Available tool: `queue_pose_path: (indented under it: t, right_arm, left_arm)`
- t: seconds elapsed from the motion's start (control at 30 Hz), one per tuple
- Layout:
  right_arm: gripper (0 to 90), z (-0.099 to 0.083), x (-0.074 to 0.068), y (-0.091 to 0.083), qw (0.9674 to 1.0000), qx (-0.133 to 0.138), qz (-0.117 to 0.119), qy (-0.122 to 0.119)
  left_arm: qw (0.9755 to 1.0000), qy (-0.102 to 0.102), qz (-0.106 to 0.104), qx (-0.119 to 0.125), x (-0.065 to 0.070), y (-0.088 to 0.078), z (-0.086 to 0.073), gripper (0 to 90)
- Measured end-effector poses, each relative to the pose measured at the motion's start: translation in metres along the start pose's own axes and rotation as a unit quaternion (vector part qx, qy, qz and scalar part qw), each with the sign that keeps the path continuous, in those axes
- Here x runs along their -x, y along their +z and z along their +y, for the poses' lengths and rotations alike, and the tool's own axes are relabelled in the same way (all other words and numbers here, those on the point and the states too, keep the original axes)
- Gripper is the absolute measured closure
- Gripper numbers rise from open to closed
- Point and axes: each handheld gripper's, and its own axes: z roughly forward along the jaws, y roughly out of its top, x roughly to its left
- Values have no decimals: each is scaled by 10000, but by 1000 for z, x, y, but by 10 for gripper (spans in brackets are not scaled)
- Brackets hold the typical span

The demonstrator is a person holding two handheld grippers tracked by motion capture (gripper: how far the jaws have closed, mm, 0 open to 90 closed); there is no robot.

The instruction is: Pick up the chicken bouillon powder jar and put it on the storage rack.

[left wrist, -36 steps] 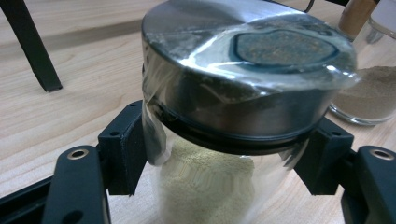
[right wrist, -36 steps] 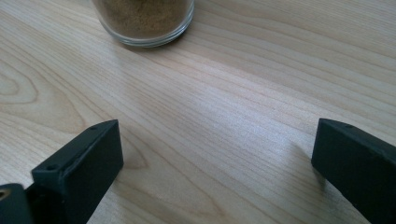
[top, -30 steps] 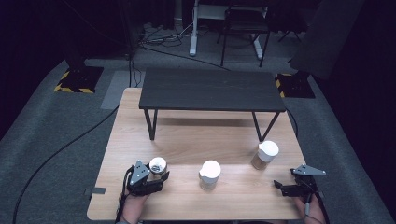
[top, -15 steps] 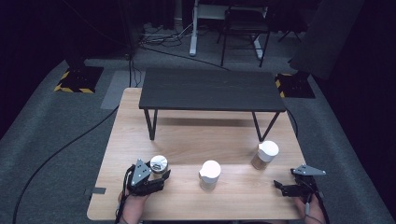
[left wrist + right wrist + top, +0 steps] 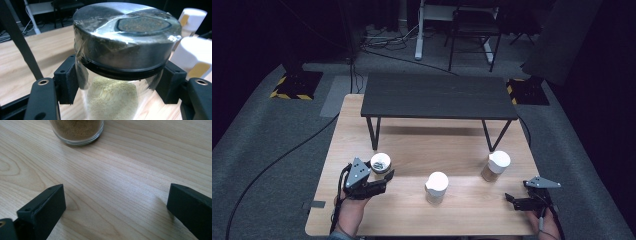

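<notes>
Left gripper [image 5: 384, 176] has the jar [image 5: 120, 75]: jaws closed on the glass just under the metal lid [image 5: 127, 32], one pad on each side, pads pressing. Jar axis is upright, square to the jaws' closing line, so the grip is across the neck, not the body. Pale grainy fill sits low in the glass.

From the high view I see the jar [image 5: 380, 161] at the left-front part of the tabletop [image 5: 452, 145], in front of the left leg of the black bench [image 5: 437, 95]. Whether its base is off the wood I can't tell from these frames.

Left hand [image 5: 352, 207] comes in from the near edge, gripper roughly level, pointing away and slightly to the right.

Right gripper [image 5: 524, 200] sits low at the right-front corner, jaws wide apart with nothing between them, only bare wood. A brown-filled jar [image 5: 76, 130] stands ahead of it, apart from the jaws; that's the white-capped jar [image 5: 496, 166] on the right. Another white-capped jar [image 5: 436, 187] stands mid-table between the two grippers.

My read: left hand owns this move; the bench top is the likely target, up and beyond.
</notes>
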Motion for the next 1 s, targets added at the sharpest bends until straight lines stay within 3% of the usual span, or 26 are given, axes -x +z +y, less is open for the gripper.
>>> queue_pose_path:
  t: [0.13, 0.5, 0.83, 1.0]
  right_arm:
    - [18, 0, 0, 0, 10000, -2, 0, -1]
    - [18, 0, 0, 0, 10000, 1, -2, -2]
    - [18, 0, -1, 0, 10000, 1, -13, 10]
    - [18, 0, -1, 0, 10000, 1, -12, 10]
  left_arm:
    - [10000, -47, -5, 61, -1, -1, 11, 307]
    - [9998, 140, 29, 150, -3, 2, 41, 309]
    - [9994, 222, -78, 241, -8, 13, 71, 310]
    - [9994, 185, -213, 176, -13, 23, 88, 309]
